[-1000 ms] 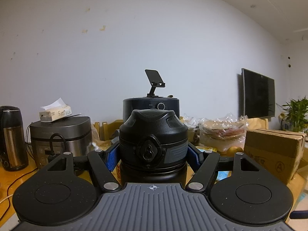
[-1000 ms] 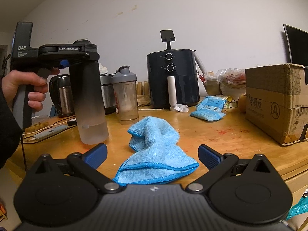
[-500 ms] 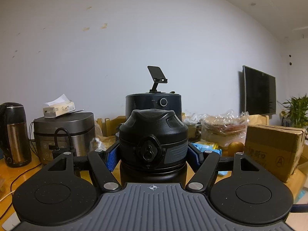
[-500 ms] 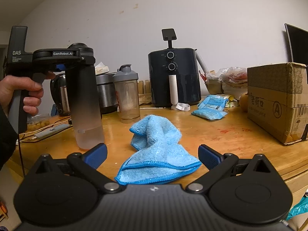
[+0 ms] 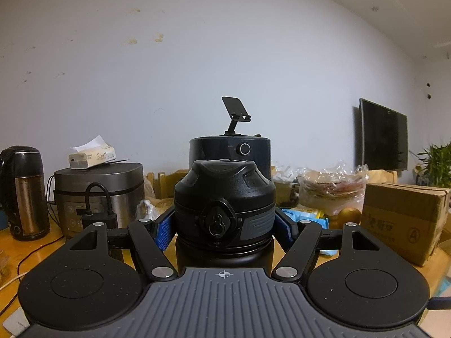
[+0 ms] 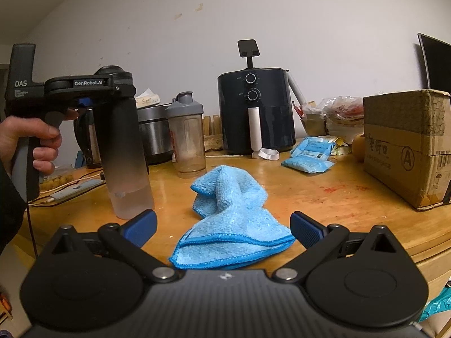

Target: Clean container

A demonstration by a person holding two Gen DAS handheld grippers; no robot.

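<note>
While the left wrist view shows the left tool [image 5: 224,226] clamped on the dark bottle [image 5: 224,197] just under its black lid, blue pads pressed to either side, the cap faces the camera and no wiping shows. From the right wrist view, the bottle [image 6: 124,152] stands upright, long axis vertical, base seemingly on the wooden counter [image 6: 324,197]; the right tool [image 6: 223,226] gapes wide and empty over the blue cloth [image 6: 228,219], so cleaning looks barely begun: cloth still to be picked up
</note>
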